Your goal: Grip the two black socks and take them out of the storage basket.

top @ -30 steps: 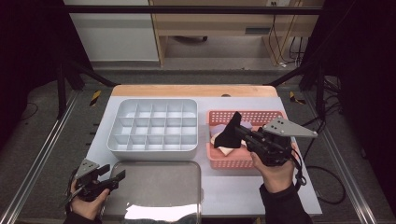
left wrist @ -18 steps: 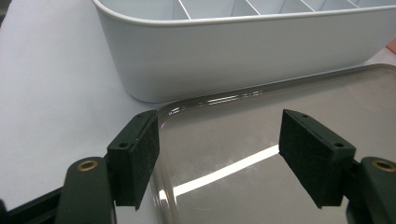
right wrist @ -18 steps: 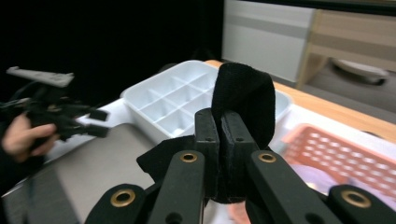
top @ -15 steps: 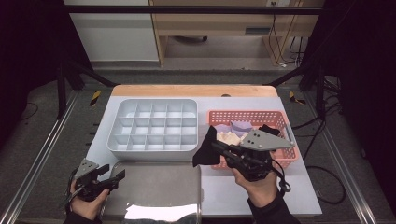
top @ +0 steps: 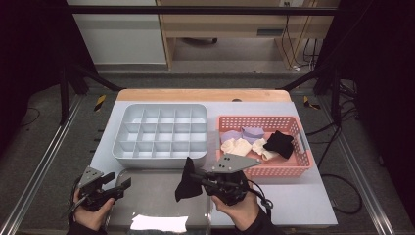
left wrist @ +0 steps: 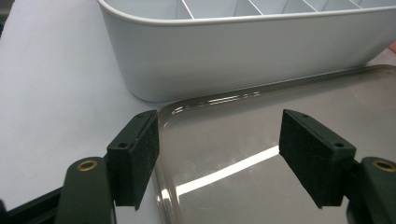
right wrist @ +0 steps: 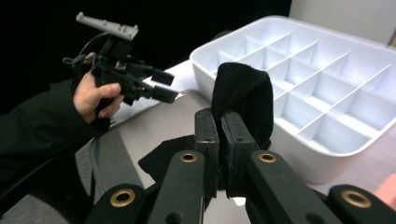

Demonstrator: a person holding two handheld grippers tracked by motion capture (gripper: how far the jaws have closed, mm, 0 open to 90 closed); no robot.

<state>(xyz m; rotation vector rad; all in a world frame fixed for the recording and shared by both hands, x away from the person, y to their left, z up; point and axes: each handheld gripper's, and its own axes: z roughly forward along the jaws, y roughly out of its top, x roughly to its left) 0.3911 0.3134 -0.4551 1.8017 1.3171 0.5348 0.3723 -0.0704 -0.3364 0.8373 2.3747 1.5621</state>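
Lower left of the high view: my left gripper, black-bodied, topped by a grey three-cornered plate with small holes; a black cable trails from it; black sleeve below. Lower centre: my right gripper, same black build, same grey plate, looped black cable behind. In the left gripper view, lower corners: flat black pads on matte arms, each with a brass-ringed pivot and small screw holes. In the right gripper view, bottom: four brass-ringed pivots.
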